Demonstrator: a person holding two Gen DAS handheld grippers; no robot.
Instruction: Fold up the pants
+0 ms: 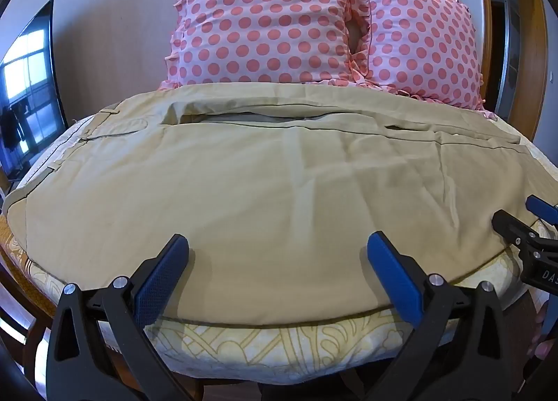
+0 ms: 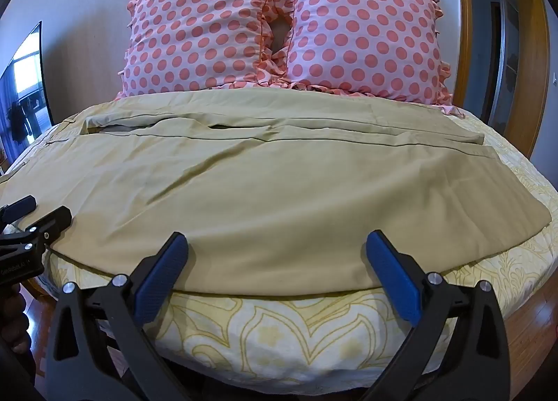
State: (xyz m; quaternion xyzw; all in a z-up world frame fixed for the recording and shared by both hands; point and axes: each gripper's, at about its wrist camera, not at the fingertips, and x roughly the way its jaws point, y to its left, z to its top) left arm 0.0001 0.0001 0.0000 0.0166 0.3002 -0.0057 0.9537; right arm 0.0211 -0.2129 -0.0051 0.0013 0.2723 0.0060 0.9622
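Observation:
Khaki pants (image 1: 261, 171) lie spread flat across the bed, waistband to the left, legs running right; they also show in the right wrist view (image 2: 244, 178). One leg lies behind the other along a seam near the pillows. My left gripper (image 1: 279, 251) is open, its blue pads hovering over the near edge of the pants, holding nothing. My right gripper (image 2: 279, 251) is open over the near edge further right, toward the leg hems, holding nothing. The right gripper shows at the right edge of the left wrist view (image 1: 519, 223). The left gripper shows at the left edge of the right wrist view (image 2: 38, 216).
The bed has a cream sheet with a yellow pattern (image 2: 279, 331). Two pink polka-dot pillows (image 1: 265, 17) (image 2: 362, 35) stand against the wall behind the pants. A TV screen (image 1: 28, 94) is at the left. A wooden door frame (image 2: 526, 62) is at the right.

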